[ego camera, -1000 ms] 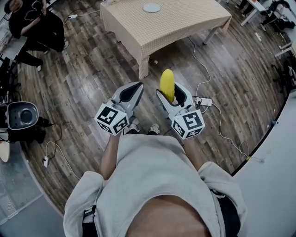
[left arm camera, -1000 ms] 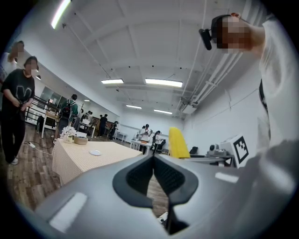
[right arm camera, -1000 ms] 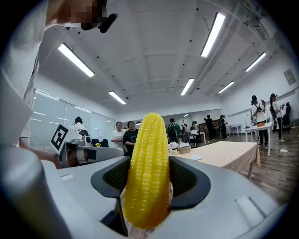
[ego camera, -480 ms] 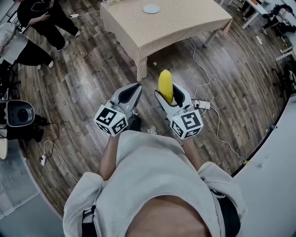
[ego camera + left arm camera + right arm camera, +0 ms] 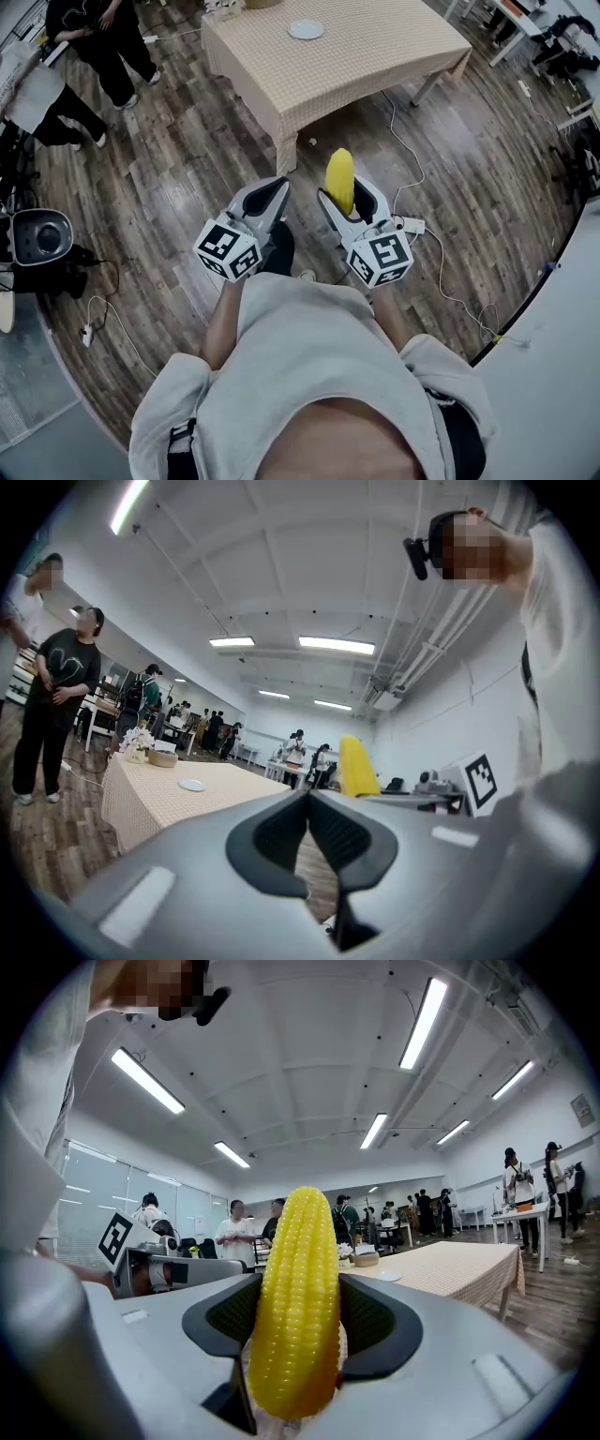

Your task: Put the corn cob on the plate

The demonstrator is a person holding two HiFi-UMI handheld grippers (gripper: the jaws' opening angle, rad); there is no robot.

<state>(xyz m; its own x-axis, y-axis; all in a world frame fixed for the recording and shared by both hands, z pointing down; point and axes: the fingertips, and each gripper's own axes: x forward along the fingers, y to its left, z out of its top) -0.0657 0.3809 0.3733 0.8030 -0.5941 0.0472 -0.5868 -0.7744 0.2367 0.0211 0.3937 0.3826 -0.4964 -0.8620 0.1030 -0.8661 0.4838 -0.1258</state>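
A yellow corn cob (image 5: 339, 180) stands upright between the jaws of my right gripper (image 5: 346, 188), which is shut on it. In the right gripper view the corn cob (image 5: 292, 1307) fills the gap between the dark pads of that gripper (image 5: 298, 1288). My left gripper (image 5: 277, 187) is held beside it at the same height, shut and holding nothing; its pads meet at the tips (image 5: 307, 799). A small white plate (image 5: 306, 29) lies on the far part of a table with a beige checked cloth (image 5: 375, 66), well ahead of both grippers.
Two people stand at the upper left (image 5: 103, 37). A power strip (image 5: 411, 225) and white cables lie on the wooden floor to the right. A grey round machine (image 5: 42, 234) sits at the left. A basket and flowers (image 5: 155, 755) stand at the table's far end.
Both grippers have moved forward toward the table with the corn still held, and the table now looks nearer. The people at the upper left have shifted.
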